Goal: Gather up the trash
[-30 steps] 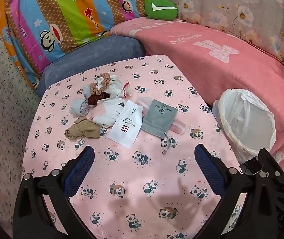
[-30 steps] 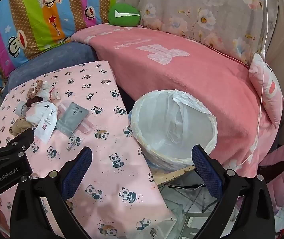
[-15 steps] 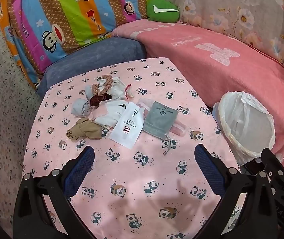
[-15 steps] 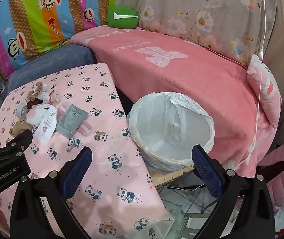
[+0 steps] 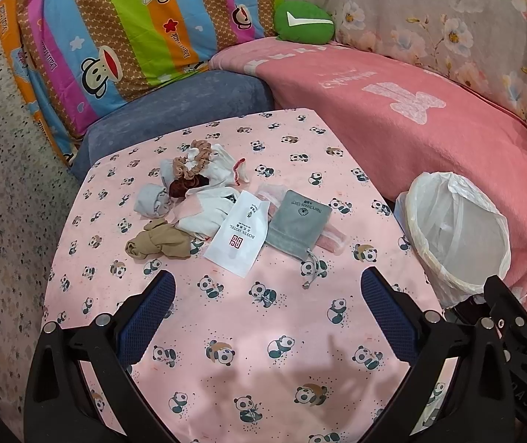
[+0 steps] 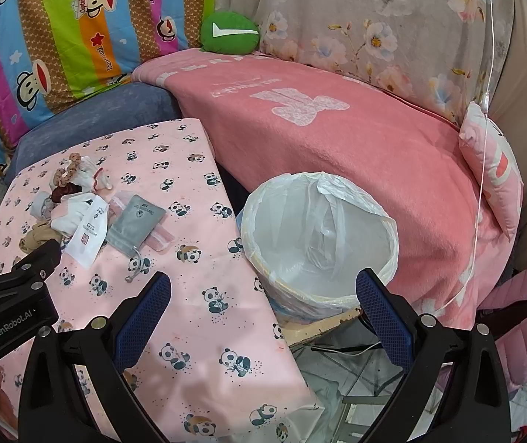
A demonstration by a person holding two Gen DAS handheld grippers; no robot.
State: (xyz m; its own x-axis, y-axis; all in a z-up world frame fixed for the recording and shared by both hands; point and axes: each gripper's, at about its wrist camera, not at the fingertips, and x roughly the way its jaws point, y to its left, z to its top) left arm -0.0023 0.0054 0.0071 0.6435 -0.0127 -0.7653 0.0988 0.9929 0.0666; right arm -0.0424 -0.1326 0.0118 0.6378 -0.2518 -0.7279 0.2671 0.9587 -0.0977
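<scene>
Trash (image 5: 226, 203) heaped near the bench's (image 5: 263, 332) far left corner: white hotel packet (image 5: 237, 238), grey pouch (image 5: 296, 223), tan sock (image 5: 160, 245), scrunchies (image 5: 191, 164). Lined bin (image 6: 318, 243) just off the right edge. Left gripper (image 5: 269, 317) spread wide above the near edge, holding nothing; right gripper (image 6: 263, 317) likewise wide, empty, near the bin.

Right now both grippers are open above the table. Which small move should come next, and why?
Probably bring the left gripper forward and down to the white paper packet. Both grippers are open and hold nothing, the packet is the nearest piece of the pile, and it lies flat with one edge free on the cloth. The lined bin stands empty at the table's right side, in front of the right gripper.
</scene>
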